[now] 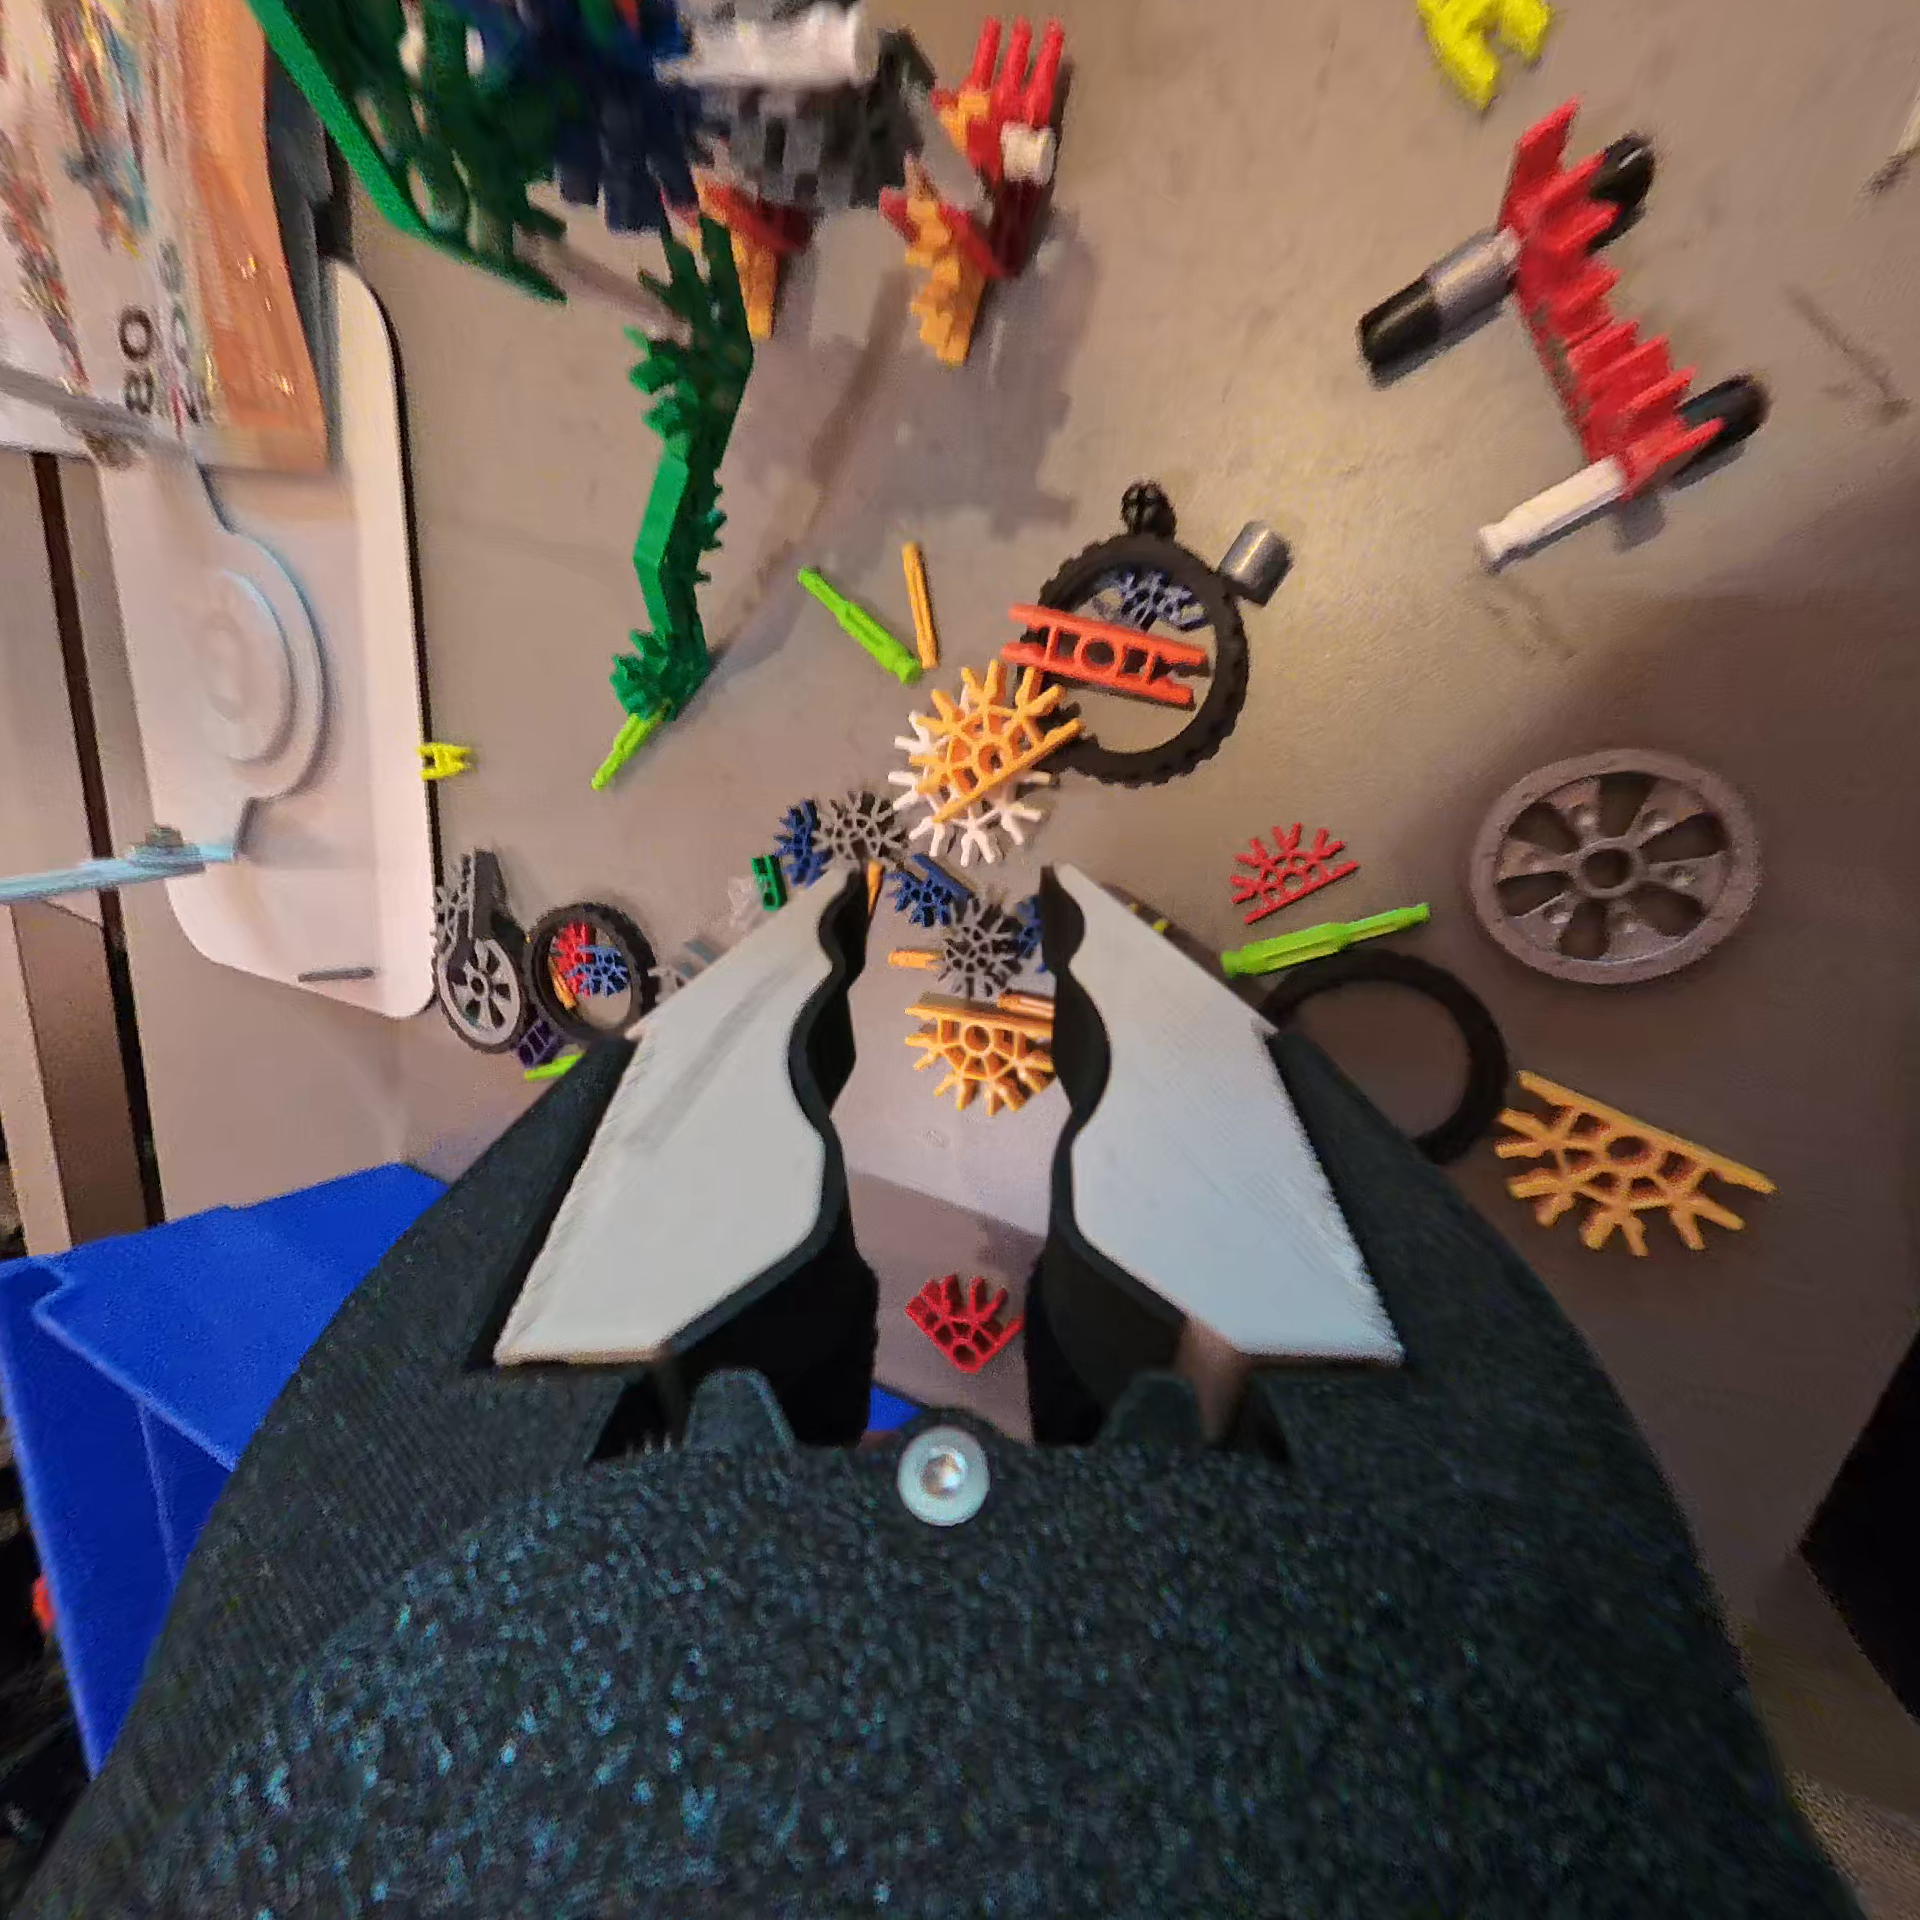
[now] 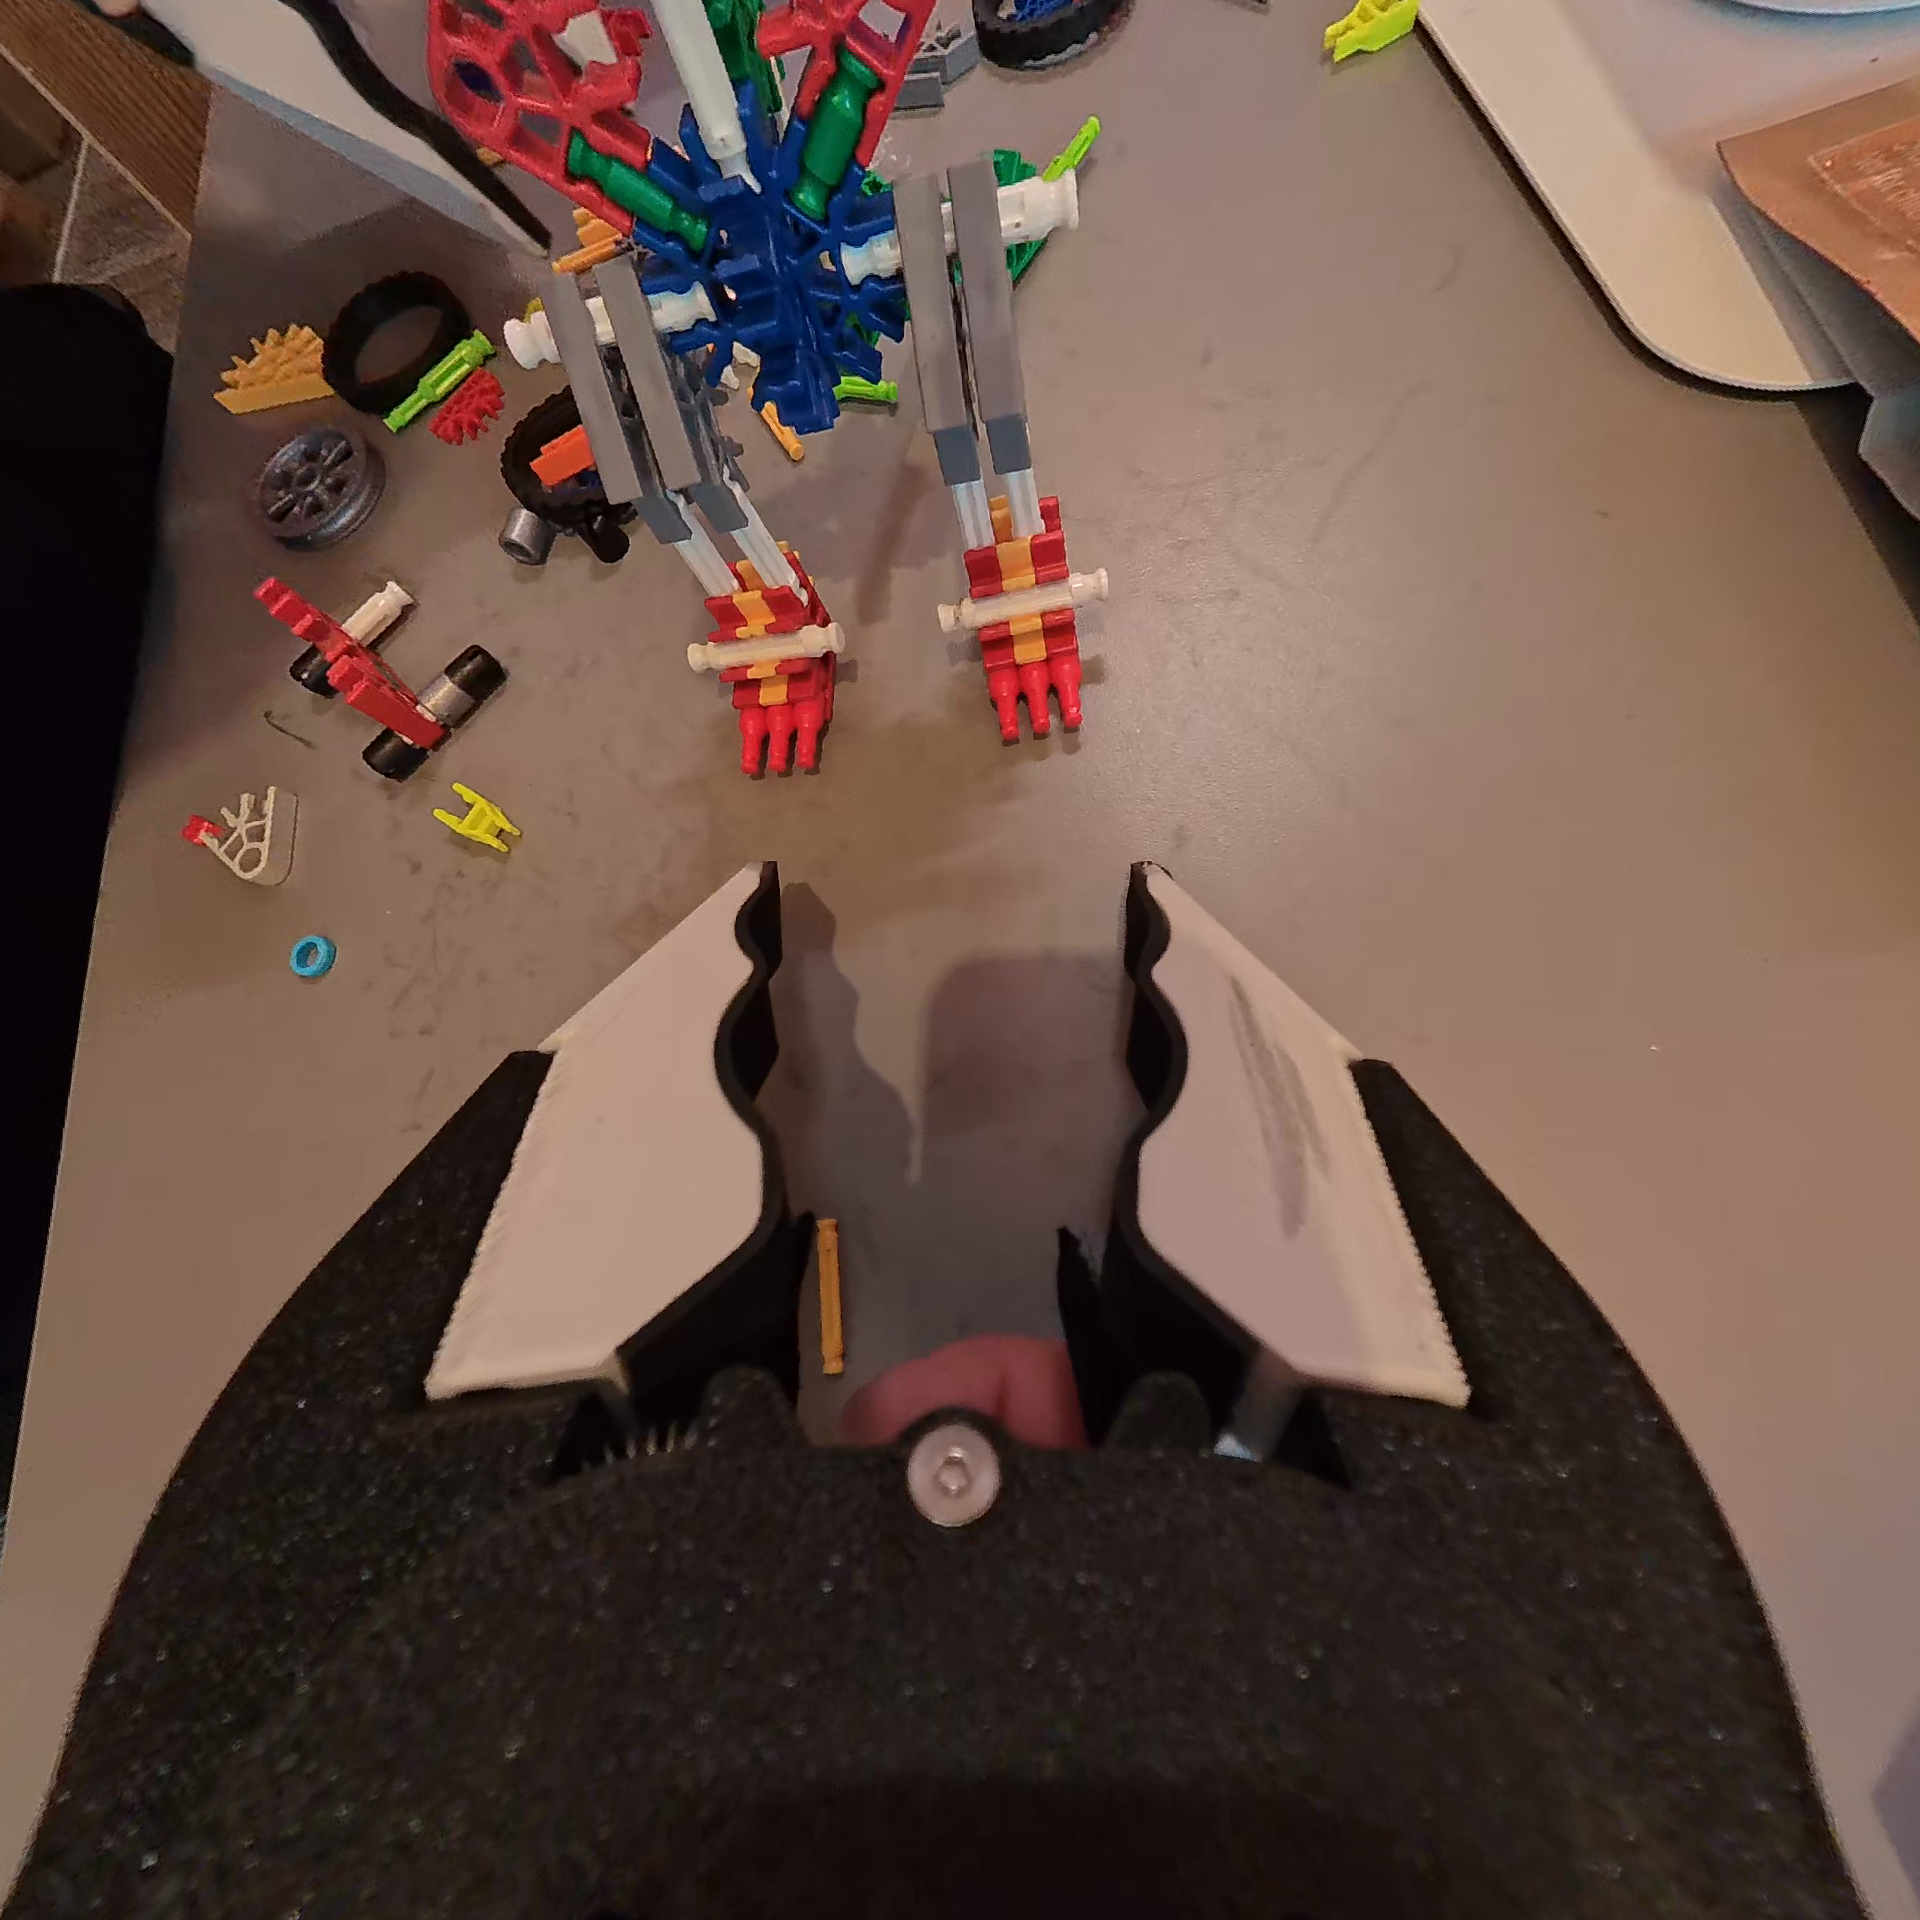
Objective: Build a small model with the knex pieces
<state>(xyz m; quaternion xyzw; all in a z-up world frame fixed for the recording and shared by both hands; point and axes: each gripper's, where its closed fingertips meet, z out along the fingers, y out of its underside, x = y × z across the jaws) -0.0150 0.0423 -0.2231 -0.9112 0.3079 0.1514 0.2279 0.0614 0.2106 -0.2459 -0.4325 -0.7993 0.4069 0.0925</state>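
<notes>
Scattered across the grey table (image 1: 1455, 644): a grey spoked wheel (image 1: 1612, 868) off to the right, a black tyre (image 1: 1153, 665) with an orange-red ladder-shaped piece (image 1: 1107, 655) lying across it, a red toothed assembly (image 1: 1590, 312) on black and grey rods farther back, a green chain of connectors (image 1: 681, 488) curving up the left. Along the left edge, a white tray (image 1: 312, 644) and a blue bin (image 1: 156, 1351), the bin cut off by the frame. Left gripper (image 1: 951, 883) parted, clamped on nothing, hanging over a heap of small connectors; between its fingers, an orange snowflake connector (image 1: 977, 1049) and a grey one (image 1: 977, 945), with a red quarter connector (image 1: 961, 1325) nearer the base. Touching or merely above them: impossible to tell. Upper part of that view blurred, the built model there hard to make out. In the right wrist view, a tall model (image 2: 769, 270) of blue, green, white and grey parts standing on two red-and-orange feet (image 2: 779, 665), top cut off. To its left, another black tyre (image 2: 400, 338), a small blue ring (image 2: 312, 956), a yellow clip (image 2: 478, 816). Right gripper (image 2: 956, 878) spread wide and empty, well short of the feet, bare table between. Low between its fingers, a thin orange rod (image 2: 829, 1294) beside the left one and a pink shape (image 2: 966, 1387), partly hidden by the gripper body.
</notes>
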